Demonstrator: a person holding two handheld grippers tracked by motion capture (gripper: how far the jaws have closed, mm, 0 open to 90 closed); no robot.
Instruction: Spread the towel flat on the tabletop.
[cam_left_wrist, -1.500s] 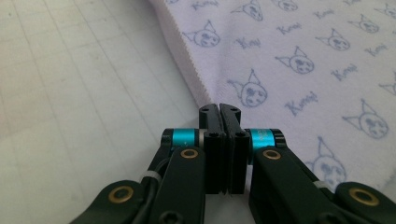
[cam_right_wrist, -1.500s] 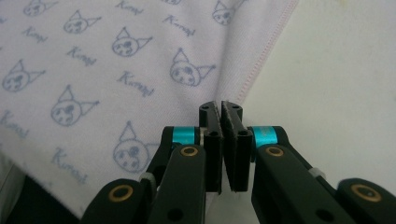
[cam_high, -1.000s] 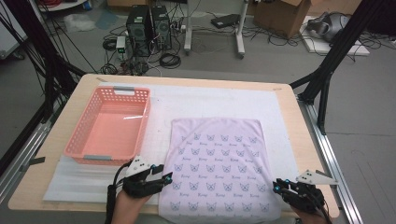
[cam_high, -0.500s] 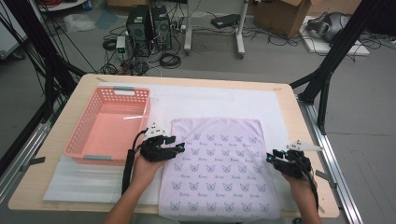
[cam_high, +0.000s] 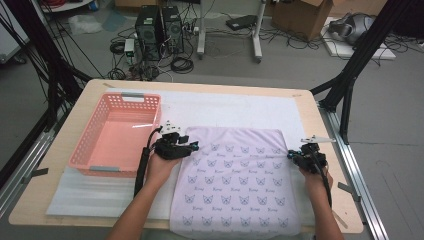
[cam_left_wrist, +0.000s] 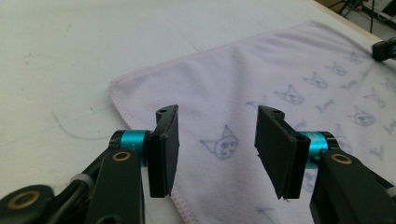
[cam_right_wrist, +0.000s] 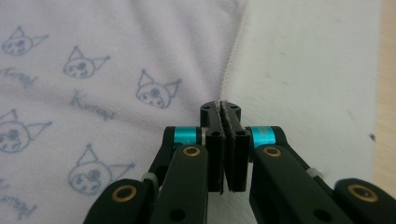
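1. While the pale lilac terry towel printed with small cat faces (cam_high: 235, 182) lies spread flat on the white foam mat (cam_high: 227, 107), with its near edge hanging over the front of the table (cam_high: 327, 127), we judge that the folding has not begun: no edge is lifted or doubled over.
2. At the towel's far right edge, our right gripper (cam_high: 295, 156) has just been closing its jaws; in the right gripper view they stand pressed together with the towel's hem caught between them, so we read this edge as gripped.
3. At the far left corner, our left gripper (cam_left_wrist: 217, 140) has its jaws apart, straddling the hem; the cloth lies under the gap and the pads are not pressing on it.
4. What remains, as we see it: closing the left jaws on that corner, raising both corners, and carrying them over to make the fold.
5. Further out, the pink plastic lattice basket (cam_high: 92, 145) stands empty to the left of the towel, apart from it.
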